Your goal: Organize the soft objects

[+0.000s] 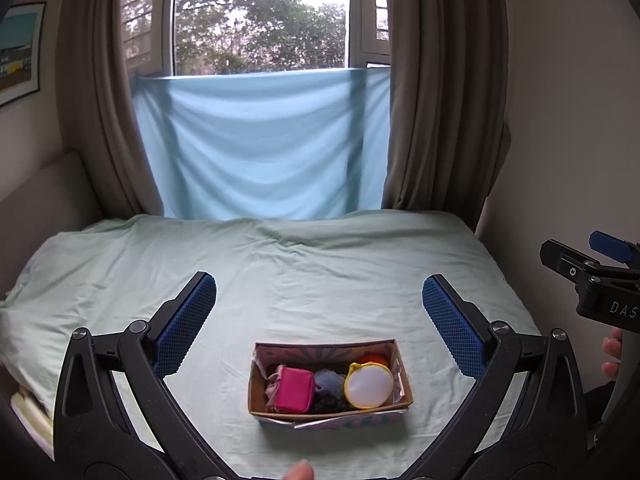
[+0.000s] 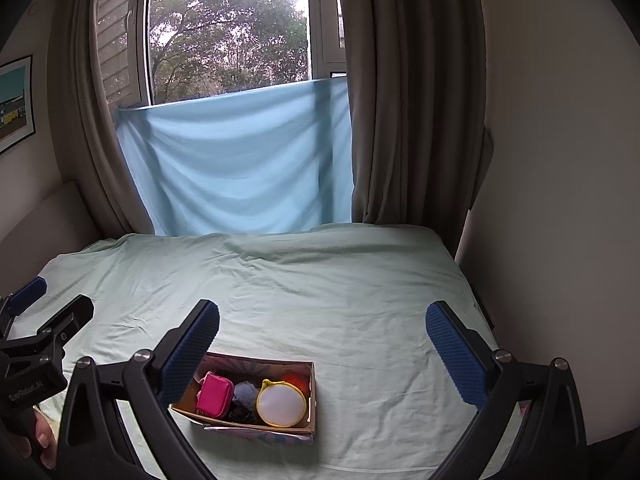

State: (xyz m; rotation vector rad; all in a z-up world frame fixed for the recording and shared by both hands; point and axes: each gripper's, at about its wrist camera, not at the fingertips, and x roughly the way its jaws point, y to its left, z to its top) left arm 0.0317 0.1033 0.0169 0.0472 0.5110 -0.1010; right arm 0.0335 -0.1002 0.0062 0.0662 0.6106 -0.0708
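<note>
A small cardboard box (image 1: 403, 376) (image 2: 313, 392) sits on the pale green bed sheet, near the front. Inside lie a pink pouch (image 1: 294, 390) (image 2: 216, 394), a grey-blue soft item (image 1: 329, 385) (image 2: 245, 392), a round white pouch with yellow rim (image 1: 369, 384) (image 2: 281, 402), and something orange (image 1: 374, 359) behind it. My left gripper (image 1: 319, 308) is open and empty, held above the box. My right gripper (image 2: 322, 336) is open and empty, above and right of the box. Each gripper shows at the edge of the other's view.
The bed (image 1: 320, 264) fills the lower view. A light blue cloth (image 1: 260, 144) hangs over the window behind it, between brown curtains (image 1: 440, 100). A wall (image 2: 560, 200) bounds the right side; a headboard (image 1: 36, 200) and picture are at left.
</note>
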